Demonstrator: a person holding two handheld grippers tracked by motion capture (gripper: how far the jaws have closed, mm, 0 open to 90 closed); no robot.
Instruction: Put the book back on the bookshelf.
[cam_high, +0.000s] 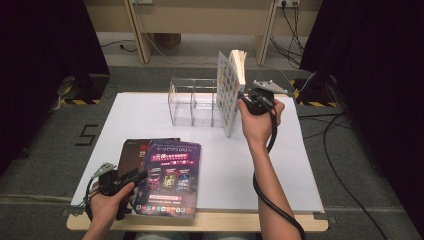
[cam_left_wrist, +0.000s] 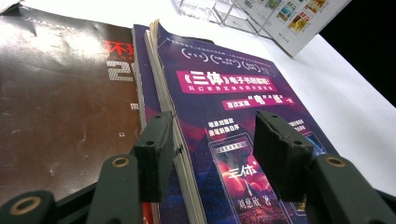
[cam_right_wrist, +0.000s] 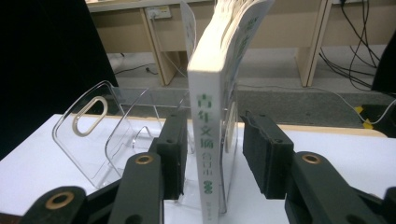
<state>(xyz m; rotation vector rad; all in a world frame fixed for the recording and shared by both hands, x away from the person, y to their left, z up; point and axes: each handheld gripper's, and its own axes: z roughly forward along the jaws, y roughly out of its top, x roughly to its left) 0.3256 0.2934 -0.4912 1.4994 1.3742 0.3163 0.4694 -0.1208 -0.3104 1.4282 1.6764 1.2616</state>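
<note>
White-spined book (cam_right_wrist: 208, 154) upright between right gripper (cam_right_wrist: 212, 154) open jaws, left gripper (cam_left_wrist: 212, 154) jaws open astride purple magazine (cam_left_wrist: 224, 135) edge

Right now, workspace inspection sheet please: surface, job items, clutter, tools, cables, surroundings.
Surface: white tabletop, bare at right.
Job's things: white book upright at the right end of the clear divider rack; purple magazine stacked over a dark magazine near the front edge.
Clutter: nothing seen.
Tools: left tool open, astride the purple magazine's edge; right tool open, jaws either side of the white book's spine.
Cables: black cable trailing along the right forearm.
Surroundings: dark curtains, floor wires.
</note>
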